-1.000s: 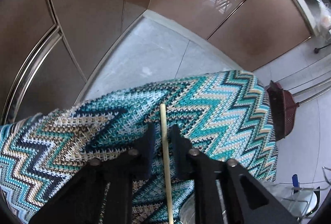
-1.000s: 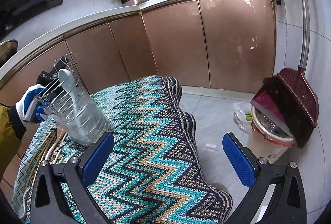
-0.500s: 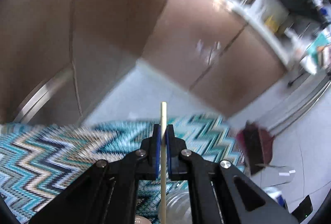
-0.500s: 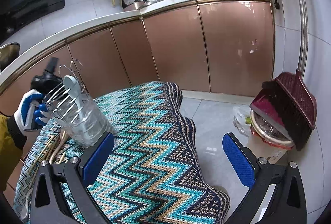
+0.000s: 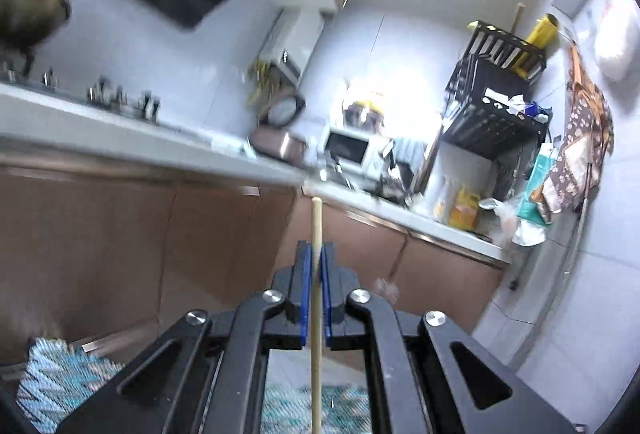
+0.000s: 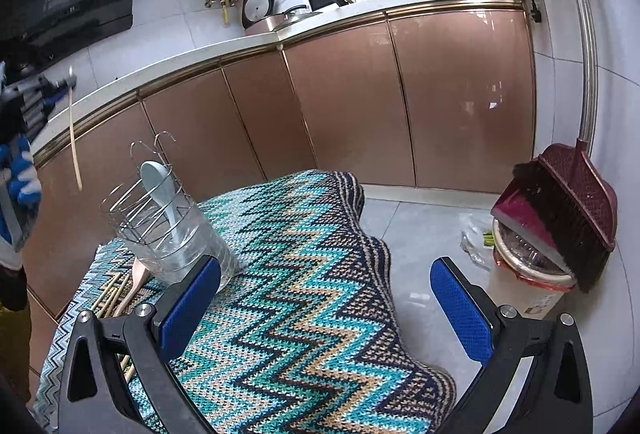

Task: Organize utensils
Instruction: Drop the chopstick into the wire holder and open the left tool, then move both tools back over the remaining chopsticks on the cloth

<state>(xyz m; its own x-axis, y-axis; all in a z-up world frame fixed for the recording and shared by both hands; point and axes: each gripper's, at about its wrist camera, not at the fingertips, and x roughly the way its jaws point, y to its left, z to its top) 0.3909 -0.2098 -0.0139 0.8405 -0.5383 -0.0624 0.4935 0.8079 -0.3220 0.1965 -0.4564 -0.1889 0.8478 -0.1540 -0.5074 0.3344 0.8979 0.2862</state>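
1 wooden chopstick (image 5: pixel 316 314) is clamped between the closed blue pads of the left gripper (image 5: pixel 316 274), raised at 10 o'clock from the wire utensil holder (image 6: pixel 160 230) with its pale spoon (image 6: pixel 160 189), while the right gripper (image 6: pixel 324 310) hangs wide apart over the zigzag cloth (image 6: pixel 304 298), more chopsticks (image 6: pixel 110 298) lying at 7 o'clock of the holder.

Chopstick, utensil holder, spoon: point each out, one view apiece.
chopstick (image 5: pixel 316 298), left wrist view, on the shaft between the closed pads.
utensil holder (image 6: pixel 176 250), right wrist view, on its clear lower wall.
spoon (image 6: pixel 157 181), right wrist view, on the pale blue bowl above the rim.
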